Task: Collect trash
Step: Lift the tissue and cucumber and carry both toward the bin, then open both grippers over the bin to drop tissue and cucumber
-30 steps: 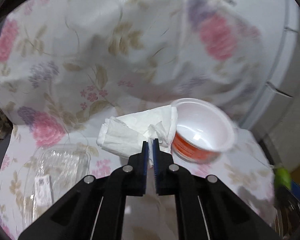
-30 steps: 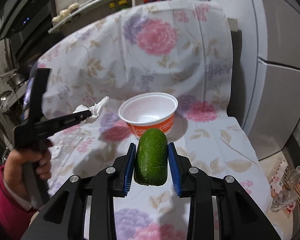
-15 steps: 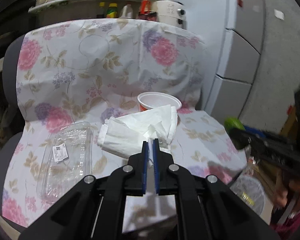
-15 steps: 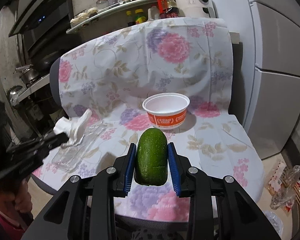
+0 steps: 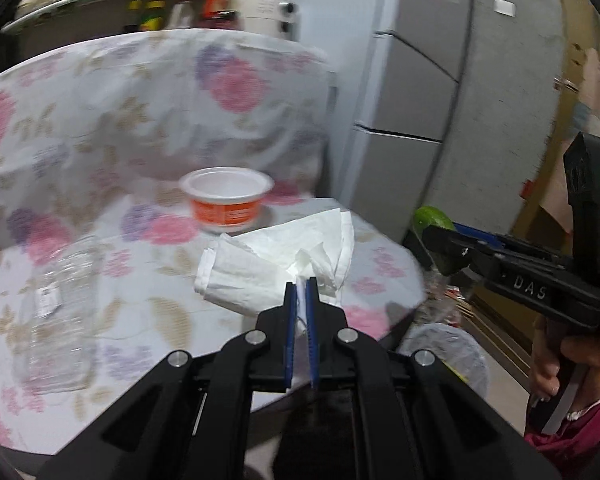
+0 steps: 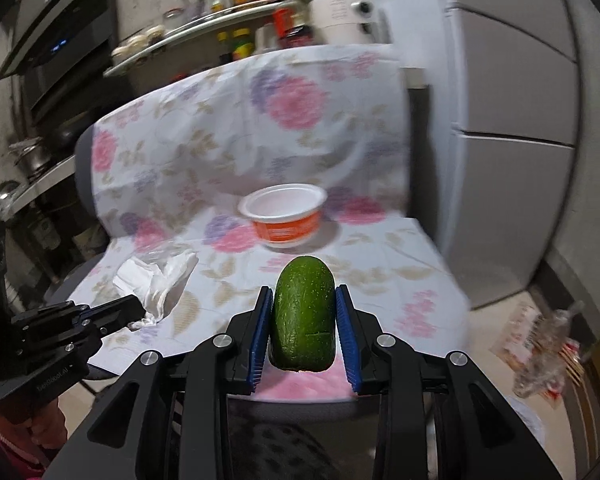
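Paper napkin [image 5: 276, 264], white and crumpled, sticks out in front of the left gripper [image 5: 301, 292]. The two blue pads are almost together and pinch one corner of it. The rest of the napkin fans out past the tips, up off the flowery cloth [image 5: 112, 128] below it. In the right wrist view the same napkin [image 6: 160, 280] shows at the tip of the left gripper [image 6: 134, 308], low on the left.

The right gripper [image 6: 304, 312] is part way open, with its blue pads pressed on both sides of a green avocado piece [image 6: 303, 320]. The piece stands up between the pads, round end up and cut end down. In the left wrist view this gripper [image 5: 444, 248] comes in from the right, with a bit of the green piece [image 5: 432, 218] at its tip and a hand [image 5: 560, 360] around its handle.

The flowery cloth covers a chair, seat and back. On the seat sits a white and orange cup [image 5: 227, 202], open side up. It is well behind both grippers. A clear plastic box [image 5: 56, 316] lies flat on the left side of the seat, apart from the cup.

A bin with a clear bag [image 5: 446, 354] stands on the floor to the right of the chair, under the right gripper. A grey fridge [image 6: 512, 120] stands just right of the chair. A shelf with bottles and jars [image 6: 236, 20] runs behind the chair back. A crinkly plastic wrapper [image 6: 540, 344] lies on the floor at the far right.
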The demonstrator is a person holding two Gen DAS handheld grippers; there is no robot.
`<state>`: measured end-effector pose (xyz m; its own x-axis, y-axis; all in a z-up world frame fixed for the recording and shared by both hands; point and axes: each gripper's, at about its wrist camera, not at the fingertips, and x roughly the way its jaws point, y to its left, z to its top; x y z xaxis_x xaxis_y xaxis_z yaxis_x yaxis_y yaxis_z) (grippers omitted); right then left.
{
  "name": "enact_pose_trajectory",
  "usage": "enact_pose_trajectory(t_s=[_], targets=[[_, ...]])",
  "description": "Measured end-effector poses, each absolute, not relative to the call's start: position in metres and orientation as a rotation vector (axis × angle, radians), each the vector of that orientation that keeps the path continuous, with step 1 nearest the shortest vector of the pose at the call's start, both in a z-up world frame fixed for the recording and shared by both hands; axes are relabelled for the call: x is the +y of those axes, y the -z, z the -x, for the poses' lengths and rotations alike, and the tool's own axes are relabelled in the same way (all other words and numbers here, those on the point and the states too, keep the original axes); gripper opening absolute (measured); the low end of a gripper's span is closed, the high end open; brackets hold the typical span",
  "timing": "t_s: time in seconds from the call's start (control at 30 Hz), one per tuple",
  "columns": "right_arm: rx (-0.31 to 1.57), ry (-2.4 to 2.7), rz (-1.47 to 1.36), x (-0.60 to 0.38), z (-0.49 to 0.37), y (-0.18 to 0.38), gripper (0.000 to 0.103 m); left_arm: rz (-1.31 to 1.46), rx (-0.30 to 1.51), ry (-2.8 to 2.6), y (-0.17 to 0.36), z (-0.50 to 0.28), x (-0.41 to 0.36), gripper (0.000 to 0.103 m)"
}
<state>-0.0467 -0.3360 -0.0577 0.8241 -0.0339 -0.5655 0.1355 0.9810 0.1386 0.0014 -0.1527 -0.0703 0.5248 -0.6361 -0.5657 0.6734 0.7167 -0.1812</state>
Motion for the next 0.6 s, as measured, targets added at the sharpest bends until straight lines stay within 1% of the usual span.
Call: enact_pose_trajectory(t_s=[0.17,0.4,0.5,0.6], targets=[[0.579,0.235,-0.225,-0.385,0.099,0.057,0.033,-0.122,0.625,0.934,0.065,0.025,-0.214,0.003],[0.542,0.443,-0.269,-0.435,0.170,0.052,0.033,-0.152,0.565,1.043,0.063,0.064,-0.270,0.003],[0.526,0.508,-0.248,-0.441,0.193,0.046,0.033,-0.174,0.572,1.101,0.066,0.079,-0.293,0.003],[0.509,0.575,-0.246,-0.448,0.217,0.050,0.033,-0.204,0.621,1.155,0.080,0.090,-0.316,0.003]])
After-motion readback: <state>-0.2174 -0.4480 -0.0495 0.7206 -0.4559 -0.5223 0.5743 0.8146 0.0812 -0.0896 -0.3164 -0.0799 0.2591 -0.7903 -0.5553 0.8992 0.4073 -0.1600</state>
